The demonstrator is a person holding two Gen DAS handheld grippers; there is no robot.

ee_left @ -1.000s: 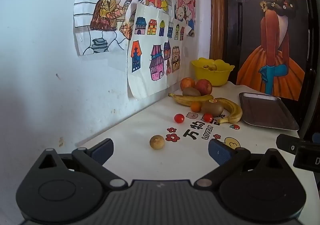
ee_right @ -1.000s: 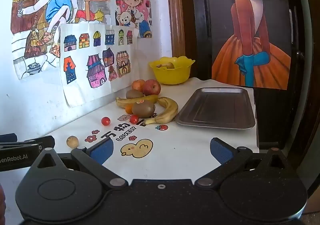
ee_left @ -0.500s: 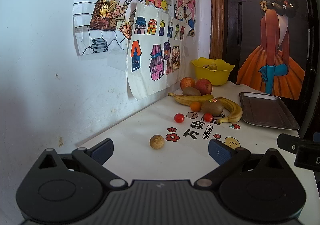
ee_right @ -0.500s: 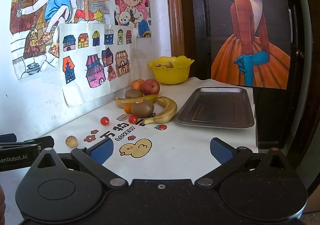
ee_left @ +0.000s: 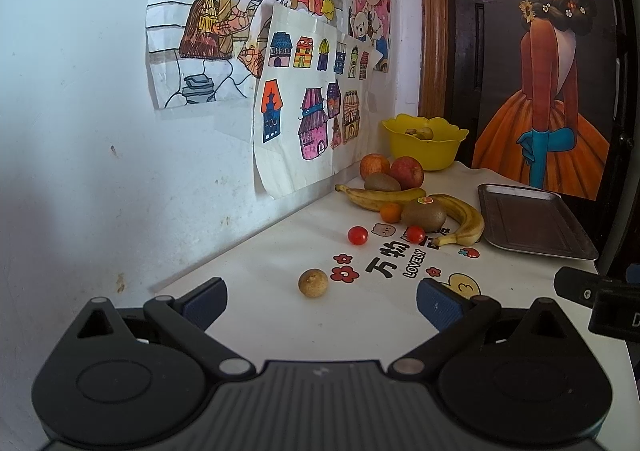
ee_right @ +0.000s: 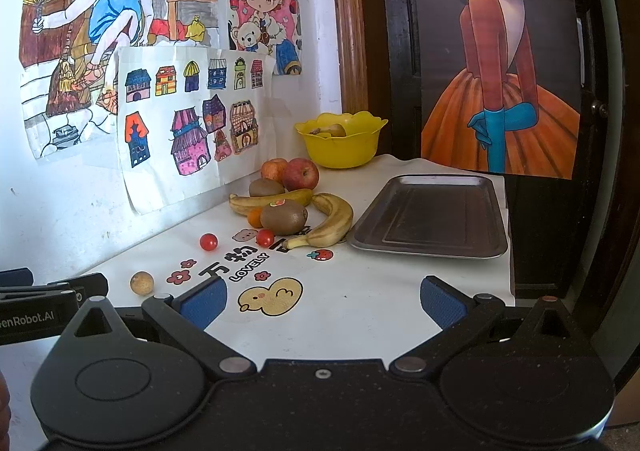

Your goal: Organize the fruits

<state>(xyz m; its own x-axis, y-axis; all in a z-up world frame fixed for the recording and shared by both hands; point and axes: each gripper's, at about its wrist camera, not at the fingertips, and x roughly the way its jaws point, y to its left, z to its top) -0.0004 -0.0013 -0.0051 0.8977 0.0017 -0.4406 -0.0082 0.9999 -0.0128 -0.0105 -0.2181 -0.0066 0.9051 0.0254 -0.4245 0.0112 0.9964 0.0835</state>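
Looking at this one, we'd say we're right at the start of the fruit sorting, nothing picked up yet. Our left gripper (ee_left: 320, 301) is spread wide with nothing between its pads, and the right gripper (ee_right: 322, 301) is just as wide and just as empty, both hanging over the near end of the bench (ee_right: 360, 315). Using the metal tray (ee_right: 432, 217) as the landmark: it's bare, and the whole fruit pile sits just to the wall side of it. The curved banana (ee_right: 330, 225) is closest to the tray, almost touching its edge, with the big kiwi (ee_right: 284, 217) tucked against it, a second banana (ee_right: 268, 201) and another kiwi (ee_right: 265, 187) behind, two apples (ee_right: 300, 173) further back, and a small orange fruit (ee_right: 254, 218) peeking out. Two cherry tomatoes (ee_right: 208, 241) lie loose, further from the tray, and the little brown round fruit (ee_left: 313, 283) is the farthest out, right in front of the left gripper. The yellow bowl (ee_right: 340, 147) beyond the tray already has something in it, can't tell what. Our guess for the next move: left gripper drops onto that brown fruit, closing gently since it'll roll.
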